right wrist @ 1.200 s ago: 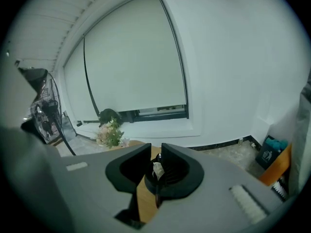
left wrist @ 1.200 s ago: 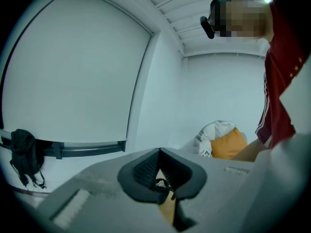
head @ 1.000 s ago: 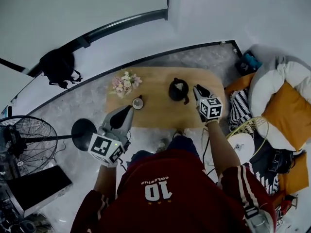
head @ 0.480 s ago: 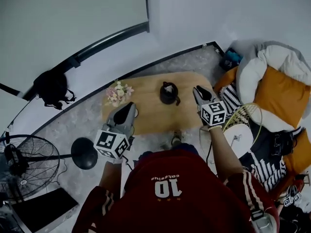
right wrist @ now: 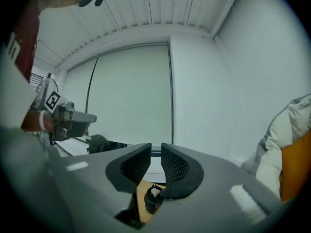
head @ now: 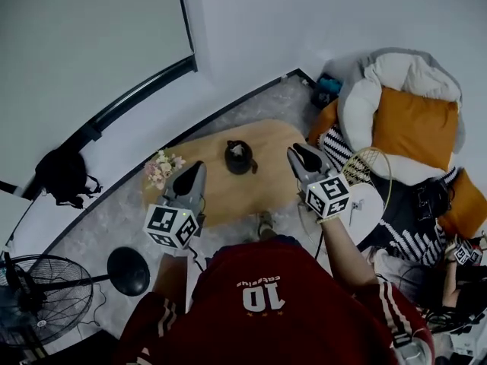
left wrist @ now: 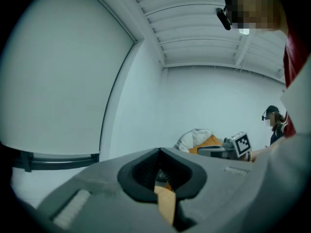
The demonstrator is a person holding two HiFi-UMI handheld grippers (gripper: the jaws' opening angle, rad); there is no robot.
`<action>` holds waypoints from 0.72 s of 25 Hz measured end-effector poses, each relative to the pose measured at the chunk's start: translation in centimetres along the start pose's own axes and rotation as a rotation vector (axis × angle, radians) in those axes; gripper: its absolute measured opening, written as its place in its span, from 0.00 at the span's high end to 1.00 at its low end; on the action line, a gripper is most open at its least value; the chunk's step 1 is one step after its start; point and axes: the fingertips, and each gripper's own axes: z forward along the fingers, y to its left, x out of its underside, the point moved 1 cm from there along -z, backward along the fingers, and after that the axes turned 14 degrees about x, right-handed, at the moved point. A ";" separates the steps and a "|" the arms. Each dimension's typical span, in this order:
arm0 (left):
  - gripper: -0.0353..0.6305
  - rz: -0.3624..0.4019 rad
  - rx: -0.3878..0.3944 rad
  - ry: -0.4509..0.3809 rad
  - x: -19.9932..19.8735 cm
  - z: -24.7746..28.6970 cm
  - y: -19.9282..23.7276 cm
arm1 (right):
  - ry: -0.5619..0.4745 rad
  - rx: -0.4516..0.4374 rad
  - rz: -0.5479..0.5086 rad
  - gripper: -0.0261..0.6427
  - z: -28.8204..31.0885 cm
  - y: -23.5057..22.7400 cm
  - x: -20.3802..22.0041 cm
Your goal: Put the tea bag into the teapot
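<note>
A person is holding two grippers over a low wooden table [head: 221, 198]. The left gripper [head: 195, 169] is closed and empty. The right gripper [head: 297, 153] is slightly parted, also empty. The teapot [head: 239, 157] is sitting mid-table with a white scrap [right wrist: 155, 192] at its mouth, possibly the tea bag. A careless sweep risks knocking the teapot or flowers [head: 160, 169] over the far edge. Open floor is surrounding the table.

Person is wearing a dark red jersey [head: 228, 333] with a white number 10 [head: 257, 296] and small white lettering above it on the back. White stripes [head: 394, 318] are running down the right sleeve. Left gripper [head: 195, 167] and right gripper [head: 298, 152] are both showing grey plastic shells, each carrying a white cube [head: 328, 196] with black square markers. Black ribbed pads [right wrist: 177, 166] are lining the jaws.
</note>
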 end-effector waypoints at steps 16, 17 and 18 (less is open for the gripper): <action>0.94 0.071 -0.060 -0.045 -3.9 -2.4 -0.6 | -0.063 0.029 0.081 0.95 -4.8 4.8 -6.8; 0.94 0.077 -0.070 -0.044 -4.1 -2.6 -0.6 | -0.068 0.040 0.084 0.95 -4.9 4.7 -7.1; 0.94 0.082 -0.079 -0.043 -4.2 -2.7 -0.6 | -0.075 0.049 0.086 0.96 -5.0 4.6 -7.4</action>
